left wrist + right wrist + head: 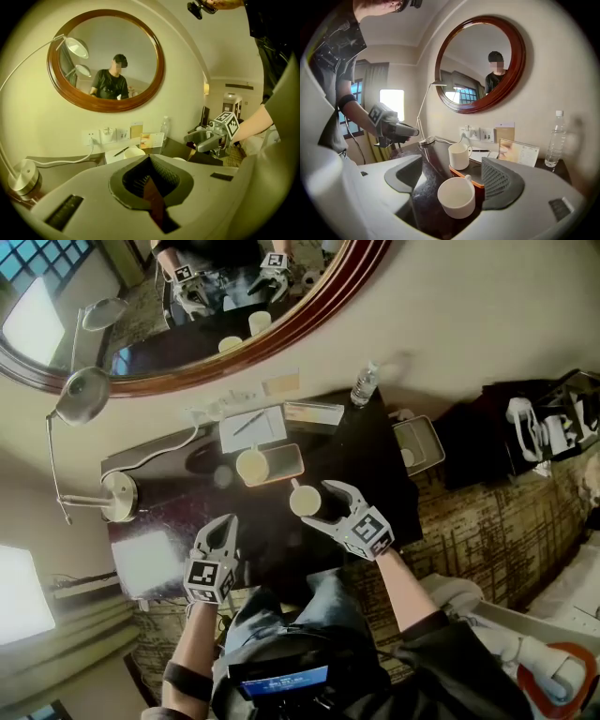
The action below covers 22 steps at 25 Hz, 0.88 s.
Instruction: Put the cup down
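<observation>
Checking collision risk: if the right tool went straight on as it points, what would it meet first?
Probably the white ceramic cup between the open jaws of the right tool, though depth is unclear.

**Desk Layout Below the Mirror**

A cup (456, 196) is stood on the desk (373, 463), between the spread jaws of the right gripper (453, 178) (neither pad is touching it). Just behind it a tray (286, 463) is laid, and a second cup (251, 466) is set on the tray's left part. Behind the tray, along the wall, a notepad (251, 430), a card stand (314, 412) and a bottle (364, 385) are ranged from left to right. A lamp base (119, 495) is placed at the desk's left end, and a mirror (141, 315) is hung above.
</observation>
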Available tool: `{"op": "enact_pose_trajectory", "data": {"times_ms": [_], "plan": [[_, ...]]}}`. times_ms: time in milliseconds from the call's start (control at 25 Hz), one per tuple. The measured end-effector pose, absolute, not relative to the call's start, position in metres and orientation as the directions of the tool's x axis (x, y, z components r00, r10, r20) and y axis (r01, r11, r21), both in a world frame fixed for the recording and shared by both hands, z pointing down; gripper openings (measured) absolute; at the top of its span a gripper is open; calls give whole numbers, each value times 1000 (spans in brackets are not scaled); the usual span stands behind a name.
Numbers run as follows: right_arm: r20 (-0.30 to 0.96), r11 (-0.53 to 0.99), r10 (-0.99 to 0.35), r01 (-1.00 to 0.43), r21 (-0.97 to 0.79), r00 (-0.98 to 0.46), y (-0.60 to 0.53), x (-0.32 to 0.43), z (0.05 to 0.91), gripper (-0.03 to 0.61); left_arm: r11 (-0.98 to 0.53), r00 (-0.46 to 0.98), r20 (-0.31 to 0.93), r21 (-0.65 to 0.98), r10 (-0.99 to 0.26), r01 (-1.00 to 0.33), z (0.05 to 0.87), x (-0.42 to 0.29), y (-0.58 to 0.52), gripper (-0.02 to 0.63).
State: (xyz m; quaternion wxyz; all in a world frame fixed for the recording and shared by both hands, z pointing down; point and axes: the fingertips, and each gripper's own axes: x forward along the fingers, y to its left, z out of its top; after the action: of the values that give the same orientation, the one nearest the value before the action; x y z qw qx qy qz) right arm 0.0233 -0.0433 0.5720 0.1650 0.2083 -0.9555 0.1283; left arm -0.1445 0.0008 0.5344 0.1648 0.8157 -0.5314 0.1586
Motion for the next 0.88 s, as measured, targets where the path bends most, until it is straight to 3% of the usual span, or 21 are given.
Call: {"op": "enact_pose_trajectory", "data": {"times_ms": [280,480,880], "plan": [[412,790,-525,-606,-90,-745,-54,39,539,156,-409,416,408,109,-813,-906,538,-168,5,1],[440,734,-594,-677,-47,-674,-56,45,532,30,-438,444,385,108,-809,-892,530,-172,0,1],[459,692,-610,-716,-88,-646,-51,51,534,17,-444,451,371,108,-812,-889,520,-173,-1,0]]}}
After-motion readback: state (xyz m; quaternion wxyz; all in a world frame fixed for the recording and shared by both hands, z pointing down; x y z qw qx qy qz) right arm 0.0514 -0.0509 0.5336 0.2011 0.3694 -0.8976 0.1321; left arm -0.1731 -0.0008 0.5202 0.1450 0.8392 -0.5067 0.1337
